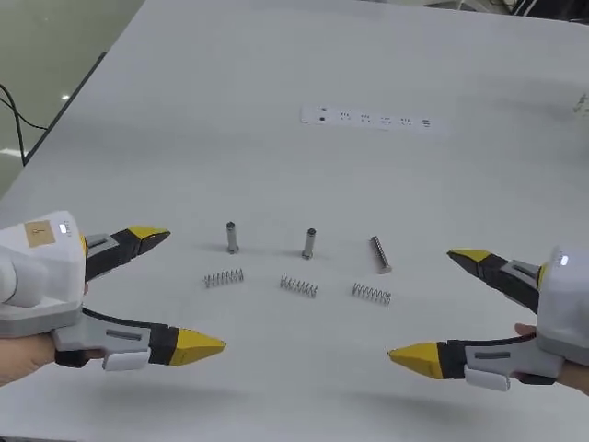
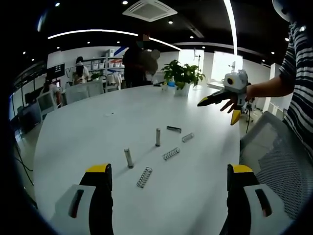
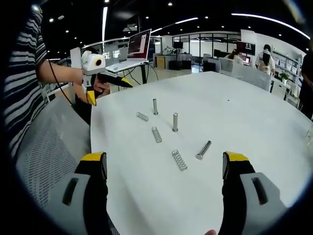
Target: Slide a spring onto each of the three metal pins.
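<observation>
Nothing threaded yet. My left gripper (image 1: 191,289) and right gripper (image 1: 421,304) hover wide open, empty, flanking three springs (image 1: 298,286) lying just before three pins (image 1: 309,243) on the desk (image 1: 276,74). Next, I judge, I pinch one spring by its end.

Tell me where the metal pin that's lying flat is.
In the head view the lying pin is rightmost in the row, right of the middle upright pin and just behind the right-hand spring.
</observation>
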`<state>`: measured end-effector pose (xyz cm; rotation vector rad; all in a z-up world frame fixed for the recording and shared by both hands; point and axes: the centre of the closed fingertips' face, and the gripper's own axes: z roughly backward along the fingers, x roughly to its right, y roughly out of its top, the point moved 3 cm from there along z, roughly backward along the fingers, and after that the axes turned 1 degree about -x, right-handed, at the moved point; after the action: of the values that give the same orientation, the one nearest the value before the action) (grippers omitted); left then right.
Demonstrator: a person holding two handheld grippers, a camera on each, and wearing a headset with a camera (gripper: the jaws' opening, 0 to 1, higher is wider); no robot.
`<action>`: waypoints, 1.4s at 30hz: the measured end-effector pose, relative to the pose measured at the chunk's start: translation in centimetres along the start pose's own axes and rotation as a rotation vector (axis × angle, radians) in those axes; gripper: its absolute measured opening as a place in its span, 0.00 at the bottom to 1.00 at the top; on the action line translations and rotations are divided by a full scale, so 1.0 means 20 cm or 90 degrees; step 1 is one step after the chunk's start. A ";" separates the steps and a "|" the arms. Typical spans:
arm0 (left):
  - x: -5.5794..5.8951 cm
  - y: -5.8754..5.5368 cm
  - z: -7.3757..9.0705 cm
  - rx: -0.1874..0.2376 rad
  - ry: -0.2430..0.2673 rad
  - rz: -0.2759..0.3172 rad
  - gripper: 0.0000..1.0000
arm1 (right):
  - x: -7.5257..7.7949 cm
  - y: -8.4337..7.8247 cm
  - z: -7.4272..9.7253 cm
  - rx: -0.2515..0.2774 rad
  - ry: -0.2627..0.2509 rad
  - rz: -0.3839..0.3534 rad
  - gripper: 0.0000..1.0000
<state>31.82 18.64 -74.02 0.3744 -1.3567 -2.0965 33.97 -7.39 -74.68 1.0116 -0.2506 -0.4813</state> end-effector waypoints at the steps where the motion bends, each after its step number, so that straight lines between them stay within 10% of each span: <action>1: 0.00 0.00 0.00 0.000 0.001 -0.002 0.97 | 0.00 0.00 0.00 0.001 -0.001 0.001 1.00; 42: -0.02 -0.04 -0.02 0.001 0.002 0.020 0.97 | 0.07 0.11 -0.14 -0.018 0.027 -0.022 0.90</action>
<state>31.97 18.80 -75.00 0.3535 -1.3535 -2.0685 37.02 -5.07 -74.25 0.9993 -0.1886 -0.4927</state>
